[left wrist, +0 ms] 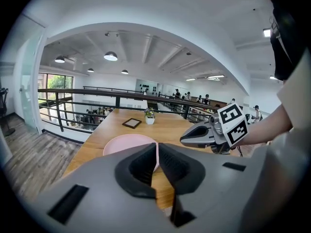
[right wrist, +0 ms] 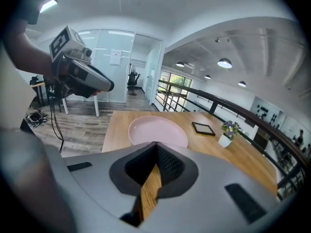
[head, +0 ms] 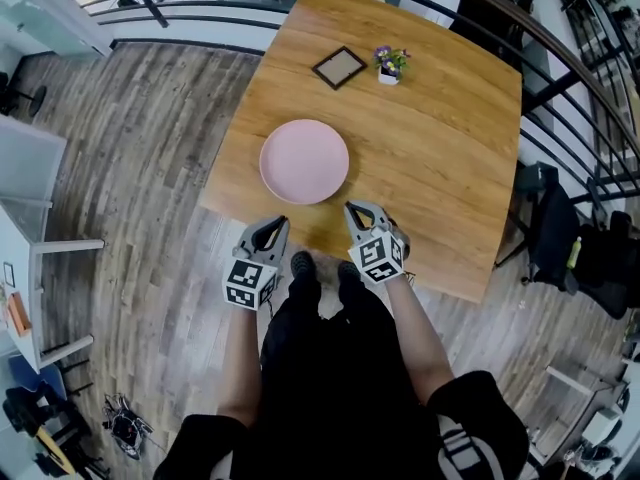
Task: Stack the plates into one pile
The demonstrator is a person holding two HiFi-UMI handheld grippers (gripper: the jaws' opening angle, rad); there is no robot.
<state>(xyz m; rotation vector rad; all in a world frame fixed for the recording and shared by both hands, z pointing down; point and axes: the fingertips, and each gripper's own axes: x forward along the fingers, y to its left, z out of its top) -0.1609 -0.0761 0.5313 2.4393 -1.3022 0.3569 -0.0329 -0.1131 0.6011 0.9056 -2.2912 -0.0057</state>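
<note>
Tabletop carries one pink plate near its near left edge; I see none loose, so I judge stacking done. Left gripper and right gripper hover at the near edge, jaws closed, empty.

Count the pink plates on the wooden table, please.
1. The pink plate lies on the table, close to its near edge, left of centre. Others may be stacked beneath it, unseen.

Open-plan office, by the look of it; black railing runs along the edge. Glass-walled rooms, pendant lamps, desk chair; wood-plank floor, wooden counter.
</note>
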